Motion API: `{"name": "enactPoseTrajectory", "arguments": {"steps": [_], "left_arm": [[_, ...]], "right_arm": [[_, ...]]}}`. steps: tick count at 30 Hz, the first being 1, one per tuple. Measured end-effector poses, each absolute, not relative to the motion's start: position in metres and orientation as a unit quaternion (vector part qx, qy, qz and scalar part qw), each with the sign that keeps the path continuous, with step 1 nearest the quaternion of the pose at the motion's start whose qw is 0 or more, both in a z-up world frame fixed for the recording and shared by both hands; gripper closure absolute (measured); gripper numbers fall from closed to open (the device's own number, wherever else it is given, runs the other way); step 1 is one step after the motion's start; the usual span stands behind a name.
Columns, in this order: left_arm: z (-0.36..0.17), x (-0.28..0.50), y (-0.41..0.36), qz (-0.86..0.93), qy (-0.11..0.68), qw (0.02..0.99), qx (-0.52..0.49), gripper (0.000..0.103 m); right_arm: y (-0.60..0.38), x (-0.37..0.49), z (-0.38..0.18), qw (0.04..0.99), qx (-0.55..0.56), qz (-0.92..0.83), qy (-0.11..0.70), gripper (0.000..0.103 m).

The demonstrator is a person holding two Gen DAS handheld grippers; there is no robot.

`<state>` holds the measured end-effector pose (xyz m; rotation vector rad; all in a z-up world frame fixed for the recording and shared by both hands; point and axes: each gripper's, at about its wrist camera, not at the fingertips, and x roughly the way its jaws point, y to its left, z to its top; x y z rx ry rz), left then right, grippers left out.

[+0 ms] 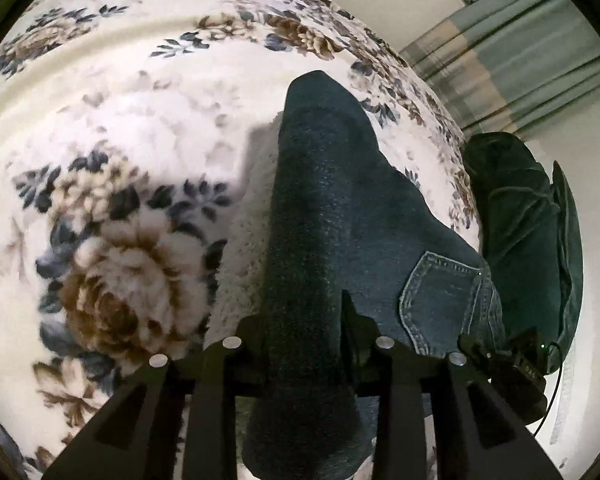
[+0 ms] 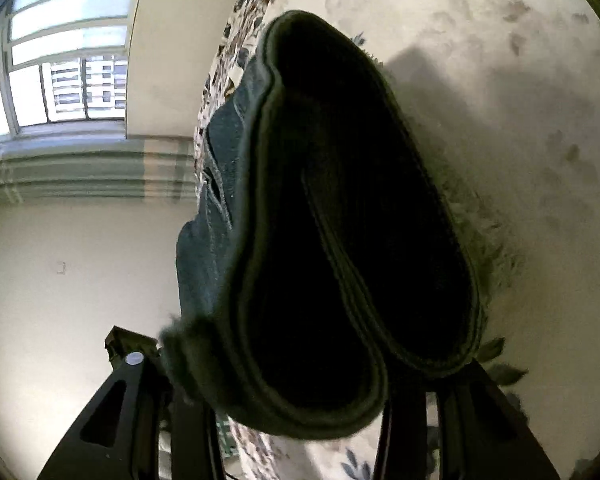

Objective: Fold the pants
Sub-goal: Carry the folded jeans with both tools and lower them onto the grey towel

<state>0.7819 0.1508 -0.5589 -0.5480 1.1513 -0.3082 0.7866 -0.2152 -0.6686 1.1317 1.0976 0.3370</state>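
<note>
Dark blue jeans (image 1: pixel 328 208) lie on a fluffy floral blanket (image 1: pixel 132 128), a back pocket (image 1: pixel 444 300) showing at the right. My left gripper (image 1: pixel 306 332) is shut on a fold of the denim that runs between its fingers. In the right wrist view the jeans (image 2: pixel 340 240) fill the middle, an open leg hem facing the camera. My right gripper (image 2: pixel 300 412) is shut on that hem. The right gripper also shows in the left wrist view (image 1: pixel 512 364), at the jeans' far edge.
The blanket's edge (image 1: pixel 452 152) runs along the right, with a pale floor (image 1: pixel 588 128) beyond. Striped curtains (image 1: pixel 520 60) and a window (image 2: pixel 60 60) stand past the bed. A pale wall (image 2: pixel 60 280) fills the left of the right wrist view.
</note>
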Motion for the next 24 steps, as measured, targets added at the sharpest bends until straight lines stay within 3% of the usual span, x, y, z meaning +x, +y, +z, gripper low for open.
{"name": "enactPoseTrajectory", "arguments": {"steps": [7,9,10,12,14,19,24], "left_arm": [[-0.520,0.771,0.133,-0.084,0.557,0.808,-0.175,0.067],[-0.506,0.766,0.127,-0.059,0.558,0.817,-0.133,0.062],[-0.499,0.763,0.124,-0.051,0.554,0.823,-0.115,0.057],[-0.483,0.753,0.115,-0.044,0.541,0.836,-0.080,0.024],[-0.465,0.741,0.106,-0.030,0.531,0.846,-0.043,0.013],[-0.420,0.706,0.093,-0.006,0.506,0.863,0.011,0.013],[-0.369,0.665,0.087,-0.001,0.476,0.879,0.019,0.013]], "right_arm": [[-0.206,0.799,-0.622,0.716,0.424,0.082,0.548,0.034],[-0.198,0.795,-0.597,0.749,0.363,0.055,0.552,0.033],[-0.194,0.790,-0.589,0.758,0.340,0.048,0.554,0.031],[-0.185,0.788,-0.567,0.780,0.284,0.018,0.557,0.025],[-0.173,0.765,-0.543,0.805,0.221,-0.012,0.550,0.003],[-0.153,0.694,-0.461,0.850,0.087,-0.075,0.513,0.000],[-0.151,0.637,-0.386,0.868,0.070,-0.092,0.483,0.000]]}}
